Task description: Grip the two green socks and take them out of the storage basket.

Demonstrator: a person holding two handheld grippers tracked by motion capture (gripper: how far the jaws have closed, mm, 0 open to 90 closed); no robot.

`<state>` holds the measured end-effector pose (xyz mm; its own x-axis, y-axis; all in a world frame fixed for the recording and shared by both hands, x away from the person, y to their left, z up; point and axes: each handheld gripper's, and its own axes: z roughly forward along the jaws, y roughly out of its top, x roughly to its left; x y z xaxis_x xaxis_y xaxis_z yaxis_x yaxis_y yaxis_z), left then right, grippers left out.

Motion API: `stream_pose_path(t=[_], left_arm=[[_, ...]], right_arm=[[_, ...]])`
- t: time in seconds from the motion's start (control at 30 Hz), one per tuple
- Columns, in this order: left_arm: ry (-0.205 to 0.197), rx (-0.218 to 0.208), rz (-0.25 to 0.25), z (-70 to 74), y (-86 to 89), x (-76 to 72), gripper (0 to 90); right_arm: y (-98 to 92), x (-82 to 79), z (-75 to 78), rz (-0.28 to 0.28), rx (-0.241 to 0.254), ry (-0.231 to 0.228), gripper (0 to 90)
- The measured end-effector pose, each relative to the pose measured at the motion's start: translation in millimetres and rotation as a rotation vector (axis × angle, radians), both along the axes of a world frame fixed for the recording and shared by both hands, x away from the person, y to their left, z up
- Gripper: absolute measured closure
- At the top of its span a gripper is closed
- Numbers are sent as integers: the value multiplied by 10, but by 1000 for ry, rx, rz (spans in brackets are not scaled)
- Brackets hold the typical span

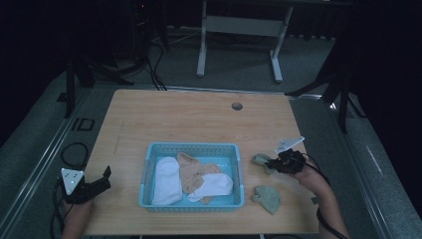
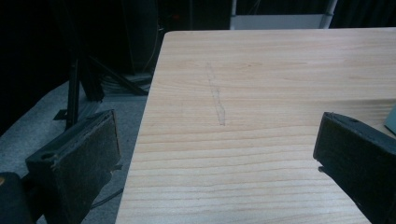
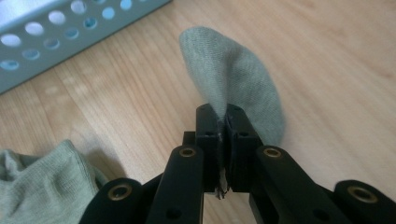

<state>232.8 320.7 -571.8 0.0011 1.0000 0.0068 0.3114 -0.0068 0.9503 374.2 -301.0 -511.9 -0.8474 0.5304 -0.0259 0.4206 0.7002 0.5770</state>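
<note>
A light blue basket (image 1: 149,164) sits near the table's front middle, with a white sock (image 1: 166,180), a tan sock (image 1: 191,169) and another white sock (image 1: 215,185) lying in it. Right of the basket, my right gripper (image 1: 274,163) is shut on a grey-green sock (image 3: 233,74), which hangs low over the wood; its jaws (image 3: 223,122) pinch the fabric's edge. A second grey-green sock (image 1: 267,197) lies flat nearer the front edge, its cuff (image 3: 37,182) at the lower left. My left gripper (image 1: 102,180) stands open at the table's front left corner, nothing between its pads (image 2: 84,158).
The basket's perforated wall (image 3: 56,32) is close on the held sock's far side. A round cable hole (image 1: 237,106) is near the table's back edge. Beyond the table stand a white desk frame (image 1: 239,30) and dark stands with cables on the floor.
</note>
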Motion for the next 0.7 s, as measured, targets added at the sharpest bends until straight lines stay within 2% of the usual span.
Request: stream_pose_path(t=[0.23,0.4,0.57,0.7], left_arm=[[0,2,0,0,-2,0,7],[0,2,0,0,-2,0,7],[-1,2,0,0,-2,0,7],[-1,2,1,0,-2,0,7]], right_arm=[[36,-7,-171,11,-5,49,846],[55,-13,-231,15,3,64,844],[76,-60,-137,27,-11,43,731],[37,-110,35,14,33,8,643]])
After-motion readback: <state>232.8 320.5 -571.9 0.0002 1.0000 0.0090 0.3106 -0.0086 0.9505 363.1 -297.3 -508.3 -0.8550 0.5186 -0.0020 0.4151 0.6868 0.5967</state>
